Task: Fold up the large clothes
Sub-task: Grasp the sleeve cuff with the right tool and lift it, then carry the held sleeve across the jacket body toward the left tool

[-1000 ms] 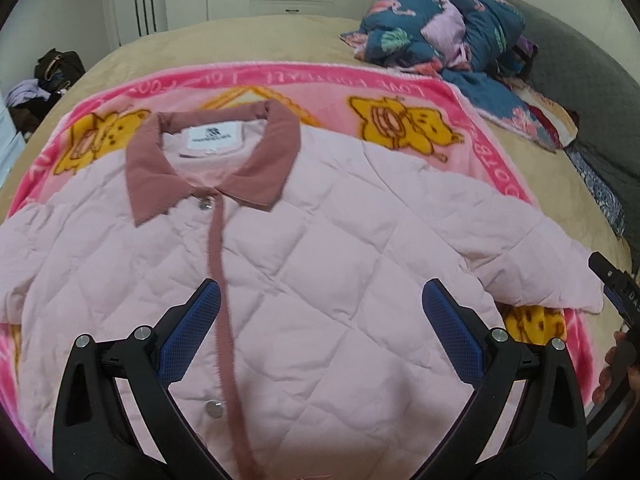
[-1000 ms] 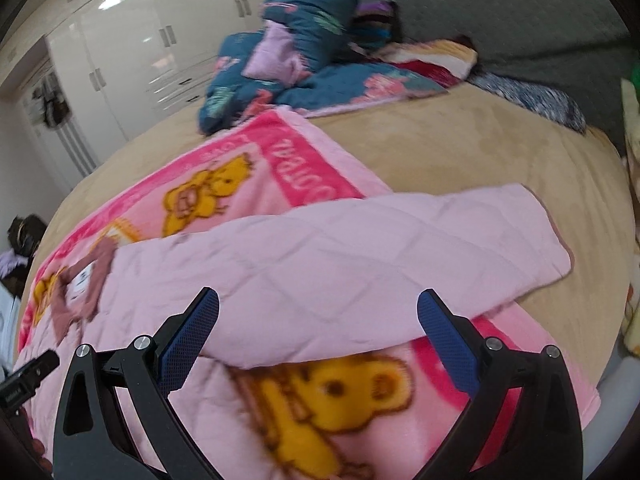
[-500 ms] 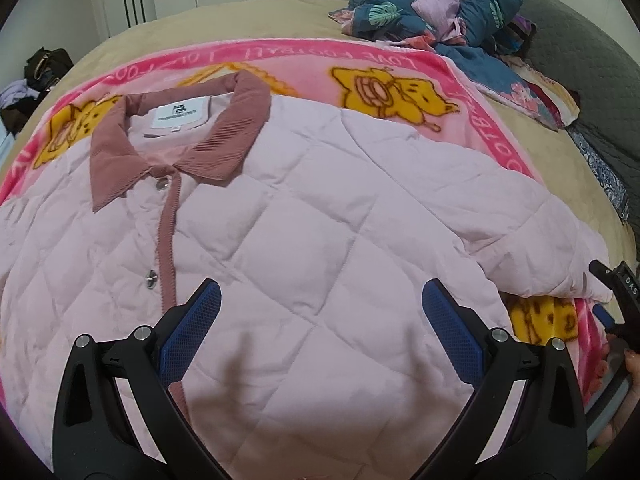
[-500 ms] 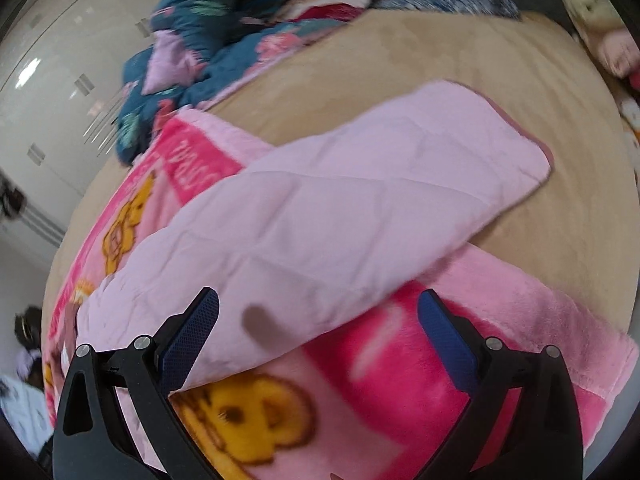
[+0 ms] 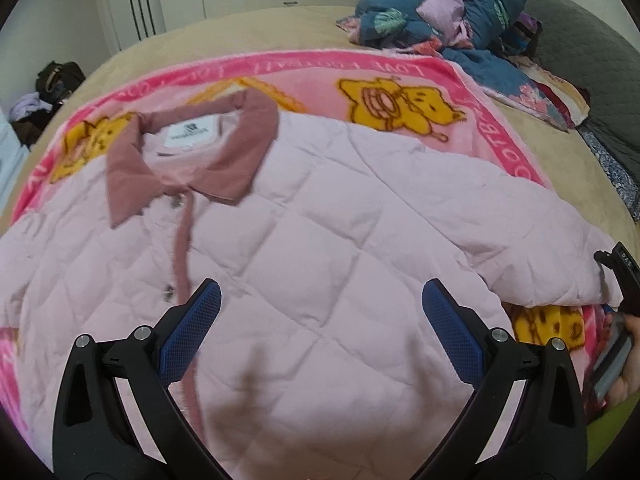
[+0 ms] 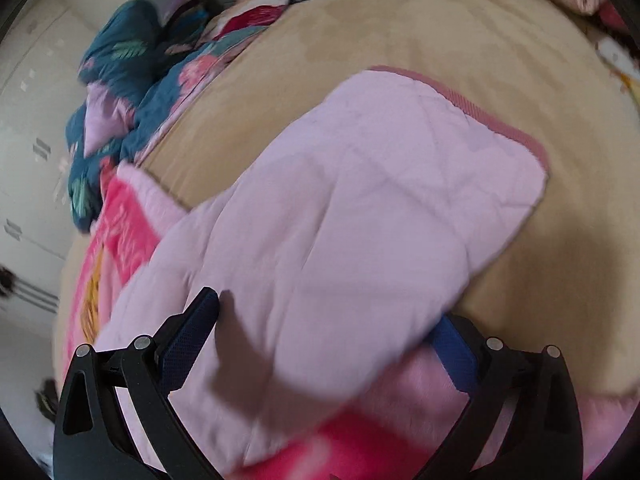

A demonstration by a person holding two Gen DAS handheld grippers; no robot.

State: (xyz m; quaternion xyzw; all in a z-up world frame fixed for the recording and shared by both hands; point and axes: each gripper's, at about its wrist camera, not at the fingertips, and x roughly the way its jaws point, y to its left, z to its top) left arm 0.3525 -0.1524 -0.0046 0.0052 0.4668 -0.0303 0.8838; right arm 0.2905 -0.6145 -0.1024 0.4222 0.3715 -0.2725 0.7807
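Left wrist view: my left gripper (image 5: 318, 312) sits at the bottom of the frame, fingers spread wide, hovering over the lower front of the pink quilted jacket (image 5: 320, 232), nothing between the pads. Jacket lies flat, front up, across the middle of the frame on the pink bear blanket (image 5: 404, 80). Dusty-rose collar (image 5: 192, 160) in the upper left. Far right edge: my right hand (image 5: 624, 364). Heap of blue bedding (image 5: 448, 12) at the top right.

Right wrist view, blurred: my right gripper (image 6: 328, 320) is spread, the jacket's sleeve (image 6: 380, 208) lying between its fingers. Sleeve runs to the upper right over the tan bedspread (image 6: 400, 24).
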